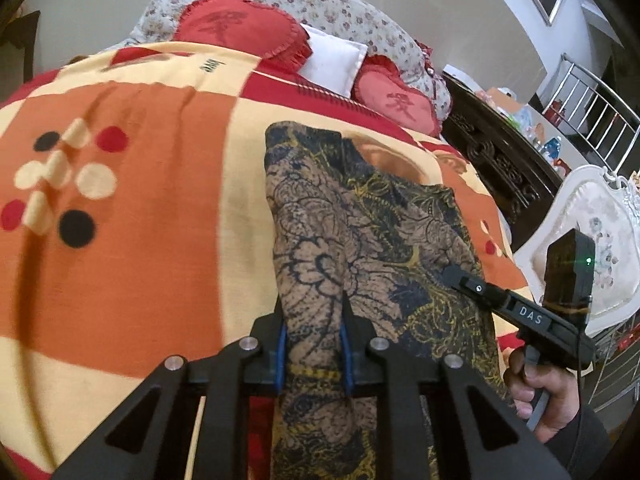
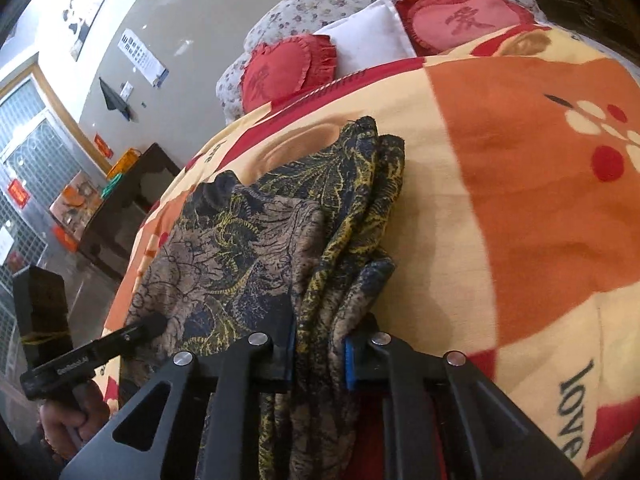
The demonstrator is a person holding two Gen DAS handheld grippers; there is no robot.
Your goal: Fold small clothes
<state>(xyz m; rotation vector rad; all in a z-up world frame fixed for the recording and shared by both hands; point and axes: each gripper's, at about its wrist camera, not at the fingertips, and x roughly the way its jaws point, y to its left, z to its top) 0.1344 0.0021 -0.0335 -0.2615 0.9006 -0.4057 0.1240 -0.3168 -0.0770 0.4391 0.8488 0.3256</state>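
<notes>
Bedspread [image 1: 120,240] bears patterned garment [image 1: 360,208], its near edge clamped in both grippers.

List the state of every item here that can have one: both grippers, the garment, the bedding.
Left gripper: shut on the patterned garment's near edge.
Right gripper: shut on bunched folds of the same edge.
Patterned garment: partly folded, rumpled, lying on the blanket.
Blanket: spread over the bed.
Heart cushions: propped at the head.
</notes>
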